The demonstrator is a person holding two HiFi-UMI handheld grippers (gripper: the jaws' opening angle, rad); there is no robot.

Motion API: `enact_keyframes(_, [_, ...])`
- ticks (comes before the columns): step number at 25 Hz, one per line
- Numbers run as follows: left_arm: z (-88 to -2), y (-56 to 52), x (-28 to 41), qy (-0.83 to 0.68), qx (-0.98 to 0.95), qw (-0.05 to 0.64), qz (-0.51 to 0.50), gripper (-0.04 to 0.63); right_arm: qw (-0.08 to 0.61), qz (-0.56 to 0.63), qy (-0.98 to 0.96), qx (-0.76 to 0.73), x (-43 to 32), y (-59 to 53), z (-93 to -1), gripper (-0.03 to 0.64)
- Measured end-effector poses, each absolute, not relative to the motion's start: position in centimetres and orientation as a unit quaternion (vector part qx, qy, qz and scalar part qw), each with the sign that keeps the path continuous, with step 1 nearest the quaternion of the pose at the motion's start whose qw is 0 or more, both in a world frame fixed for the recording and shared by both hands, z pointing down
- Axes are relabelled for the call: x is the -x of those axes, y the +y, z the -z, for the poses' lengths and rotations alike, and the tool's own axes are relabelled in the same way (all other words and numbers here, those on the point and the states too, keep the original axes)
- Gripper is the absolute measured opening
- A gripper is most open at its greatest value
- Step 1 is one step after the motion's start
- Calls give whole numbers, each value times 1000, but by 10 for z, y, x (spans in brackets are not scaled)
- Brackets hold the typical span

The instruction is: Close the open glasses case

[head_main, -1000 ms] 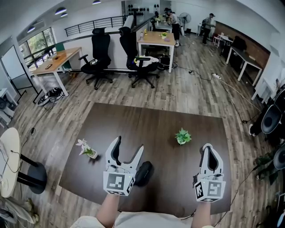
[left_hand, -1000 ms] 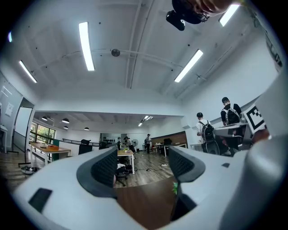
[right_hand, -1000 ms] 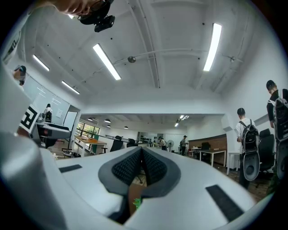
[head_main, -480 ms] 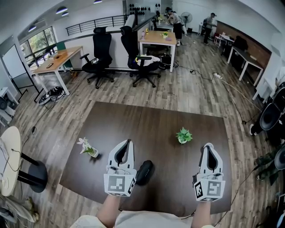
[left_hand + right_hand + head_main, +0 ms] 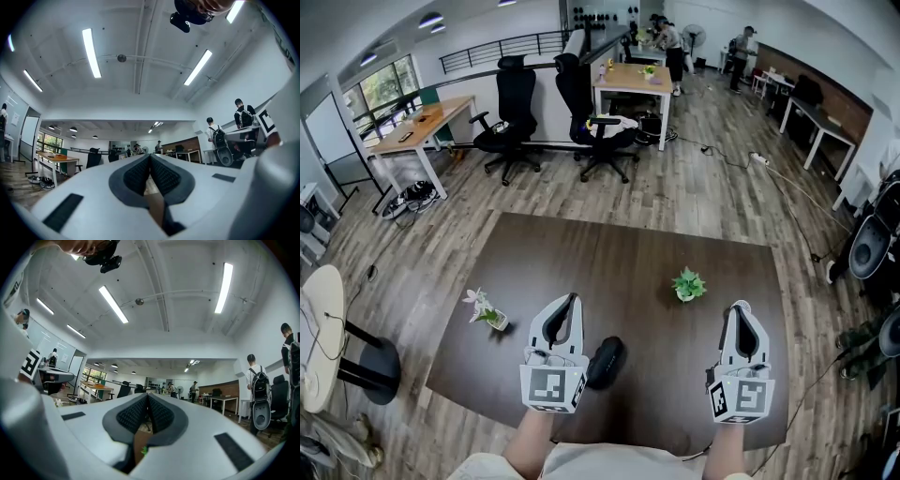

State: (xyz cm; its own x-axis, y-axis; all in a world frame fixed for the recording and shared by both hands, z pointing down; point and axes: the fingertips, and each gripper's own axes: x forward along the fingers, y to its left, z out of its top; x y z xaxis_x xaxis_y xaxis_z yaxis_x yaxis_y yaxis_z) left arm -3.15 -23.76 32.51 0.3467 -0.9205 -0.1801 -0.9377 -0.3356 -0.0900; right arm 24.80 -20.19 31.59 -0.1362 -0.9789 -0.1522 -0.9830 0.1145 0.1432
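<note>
Dark glasses case point(image 5: 605, 362), head view: on brown table point(image 5: 656, 253), just right of left gripper point(image 5: 572, 300), lid state unclear | left gripper view: jaws pressed together, empty | right gripper view: right gripper point(image 5: 148, 400) likewise closed, empty | likely best: push lid down gently, brace base.

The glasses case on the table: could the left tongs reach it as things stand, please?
Probably yes: the glasses case lies close beside the left tongs, with nothing between them; the tongs are shut and hold nothing.
</note>
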Motion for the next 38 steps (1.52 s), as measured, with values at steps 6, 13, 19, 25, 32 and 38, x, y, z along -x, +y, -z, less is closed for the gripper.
enact_keyframes(6, [-325, -238, 33, 569, 816, 94, -43, 2, 9, -103, 745, 659, -247, -203, -317, 2])
enact_keyframes(13, [-324, -236, 31, 569, 816, 95, -44, 2, 2, -103, 748, 656, -247, -204, -319, 2])
enact_keyframes(19, [-330, -237, 29, 568, 817, 92, -38, 2, -16, -87, 751, 655, -246, -209, -336, 2])
enact_keyframes(25, [-332, -237, 30, 569, 817, 89, -35, 2, -16, -85, 751, 654, -246, -208, -335, 2])
enact_keyframes(32, [-333, -238, 30, 568, 818, 88, -31, 2, -18, -87, 752, 654, -245, -208, -333, 2])
enact_keyframes(38, [-335, -237, 29, 567, 818, 86, -28, 2, -20, -87, 753, 652, -245, -206, -335, 2])
